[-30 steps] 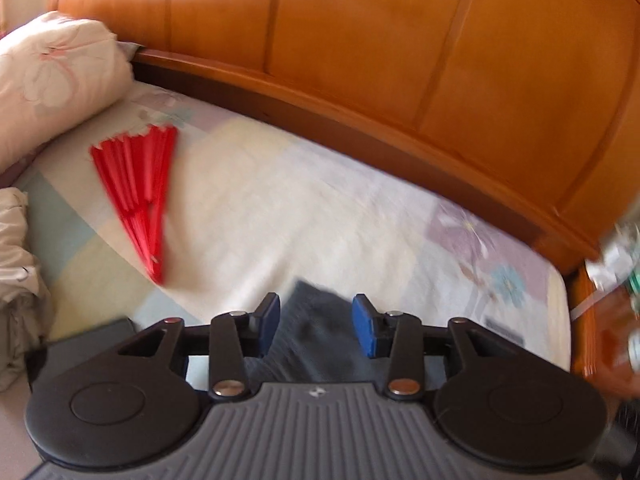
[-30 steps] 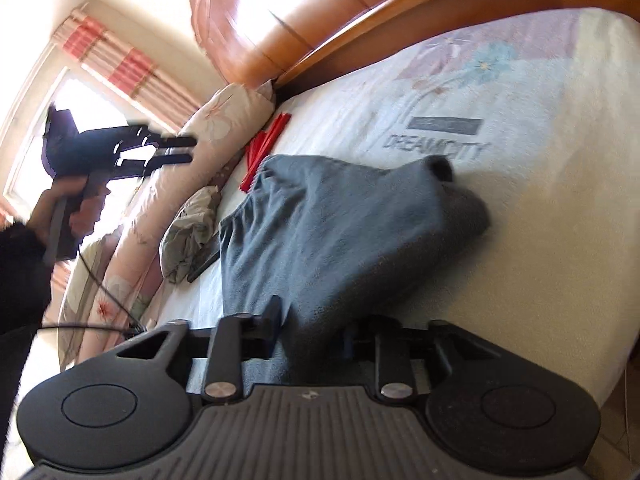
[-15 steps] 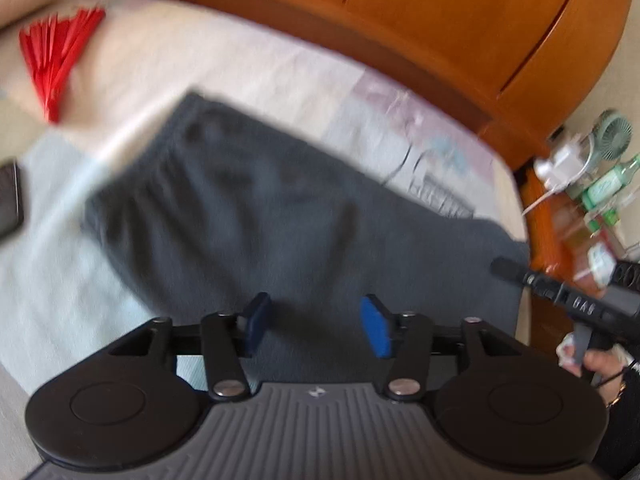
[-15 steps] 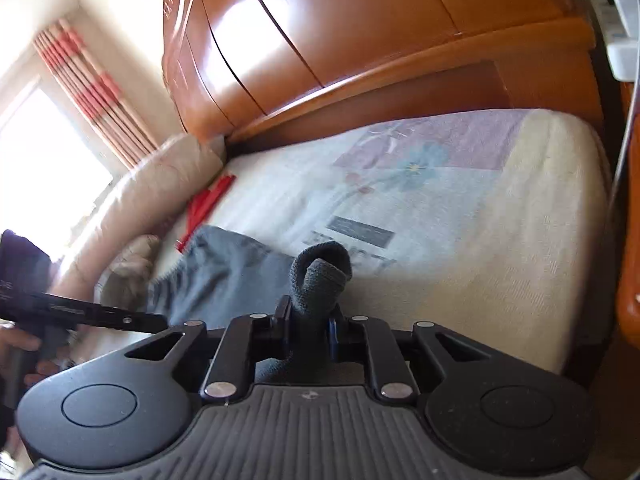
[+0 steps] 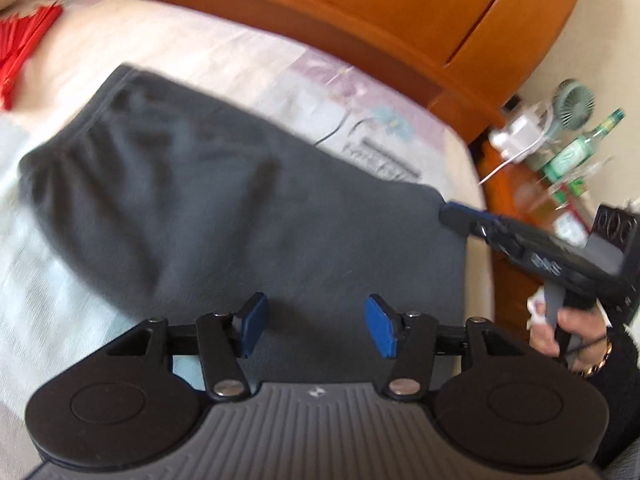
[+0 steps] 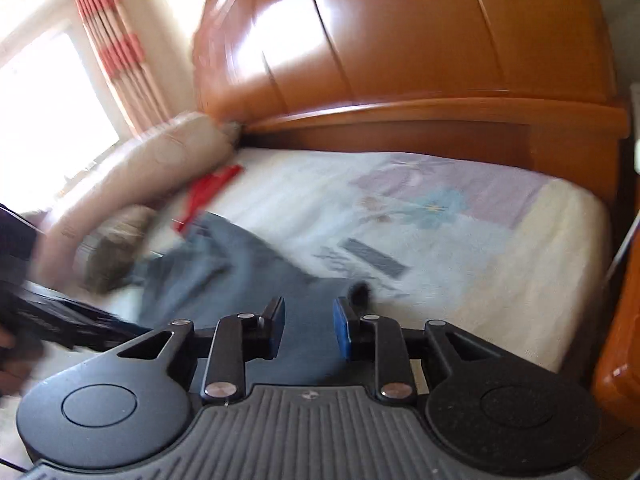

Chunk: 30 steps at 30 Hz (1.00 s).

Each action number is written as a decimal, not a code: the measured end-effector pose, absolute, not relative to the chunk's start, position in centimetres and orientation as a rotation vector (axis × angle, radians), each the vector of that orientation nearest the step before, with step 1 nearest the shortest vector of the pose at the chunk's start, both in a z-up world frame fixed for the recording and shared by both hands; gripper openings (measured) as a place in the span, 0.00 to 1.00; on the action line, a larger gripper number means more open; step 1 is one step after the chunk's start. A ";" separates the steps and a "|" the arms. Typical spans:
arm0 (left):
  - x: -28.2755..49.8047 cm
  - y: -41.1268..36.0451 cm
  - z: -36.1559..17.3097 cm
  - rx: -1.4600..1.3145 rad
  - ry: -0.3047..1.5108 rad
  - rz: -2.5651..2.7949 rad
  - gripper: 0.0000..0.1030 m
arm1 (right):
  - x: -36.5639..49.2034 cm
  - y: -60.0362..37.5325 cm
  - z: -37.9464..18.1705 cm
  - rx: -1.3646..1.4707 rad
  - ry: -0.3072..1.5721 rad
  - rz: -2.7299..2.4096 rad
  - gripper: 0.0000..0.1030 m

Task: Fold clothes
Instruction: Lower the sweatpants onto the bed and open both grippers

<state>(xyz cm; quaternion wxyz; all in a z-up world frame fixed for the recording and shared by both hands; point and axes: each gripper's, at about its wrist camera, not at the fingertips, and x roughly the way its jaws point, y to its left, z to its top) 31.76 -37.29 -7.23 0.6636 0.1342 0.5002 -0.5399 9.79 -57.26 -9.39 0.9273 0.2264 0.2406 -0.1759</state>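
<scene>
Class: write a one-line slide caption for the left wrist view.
Left hand-held gripper, jaws opening, above dark grey shorts spread on a bed.

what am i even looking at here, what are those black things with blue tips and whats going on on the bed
These are two hand-held grippers, each carrying a camera that looks along its two blue-padded fingers. One picture comes from the left gripper, the other from the right gripper. In the left view a person's hand holds the right one by its handle. A dark grey garment lies spread on the bed, with a red folding fan and a pillow near the wooden headboard. Both grippers' jaws are opening over the cloth; neither pinches it now.
</scene>
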 end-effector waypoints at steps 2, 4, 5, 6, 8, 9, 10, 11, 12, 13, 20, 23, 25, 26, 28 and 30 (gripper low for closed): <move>32.4 -36.5 -6.8 0.283 1.118 -1.187 0.54 | 9.4 -58.7 -9.7 0.487 0.497 -0.389 0.30; 33.1 -35.8 -6.1 0.256 1.096 -1.157 0.53 | 8.5 -59.0 -8.6 0.513 0.457 -0.386 0.30; 33.3 -35.7 -5.7 0.243 1.076 -1.152 0.53 | 8.3 -58.4 -7.9 0.493 0.444 -0.368 0.30; 33.7 -35.7 -5.5 0.228 1.058 -1.149 0.53 | 8.2 -57.7 -7.1 0.471 0.432 -0.342 0.30; 34.6 -36.0 -5.4 0.194 1.034 -1.145 0.54 | 8.5 -56.0 -6.4 0.452 0.434 -0.241 0.31; 35.1 -36.2 -5.6 0.188 1.030 -1.139 0.54 | 9.0 -55.0 -6.3 0.439 0.451 -0.190 0.31; 35.4 -36.6 -5.9 0.201 1.019 -1.129 0.54 | 9.5 -53.9 -6.4 0.414 0.472 -0.155 0.32; 35.7 -36.9 -6.3 0.232 1.008 -1.106 0.55 | 10.1 -53.0 -6.7 0.382 0.493 -0.141 0.36; 35.8 -37.0 -6.7 0.264 0.994 -1.083 0.55 | 10.5 -52.3 -7.2 0.350 0.523 -0.142 0.39; 35.9 -36.9 -7.1 0.291 0.977 -1.065 0.54 | 10.7 -51.9 -7.6 0.322 0.543 -0.148 0.42; 35.0 -36.7 -6.1 0.310 0.978 -1.063 0.54 | 9.9 -49.7 -7.2 0.194 0.564 -0.129 0.47; 33.7 -38.0 -5.3 0.302 0.974 -1.143 0.55 | 10.4 -48.4 -7.7 0.168 0.589 -0.083 0.50; 32.9 -39.0 -4.8 0.295 0.972 -1.199 0.56 | 10.3 -48.2 -8.4 0.161 0.599 -0.092 0.50; 32.4 -39.7 -4.7 0.295 0.968 -1.230 0.57 | 10.3 -48.1 -8.8 0.157 0.604 -0.096 0.50; 31.6 -40.8 -4.5 0.310 0.939 -1.261 0.58 | 10.0 -48.3 -8.7 0.167 0.610 -0.097 0.50; 31.4 -41.9 -4.8 0.317 0.927 -1.269 0.58 | 9.7 -48.3 -8.5 0.177 0.612 -0.096 0.51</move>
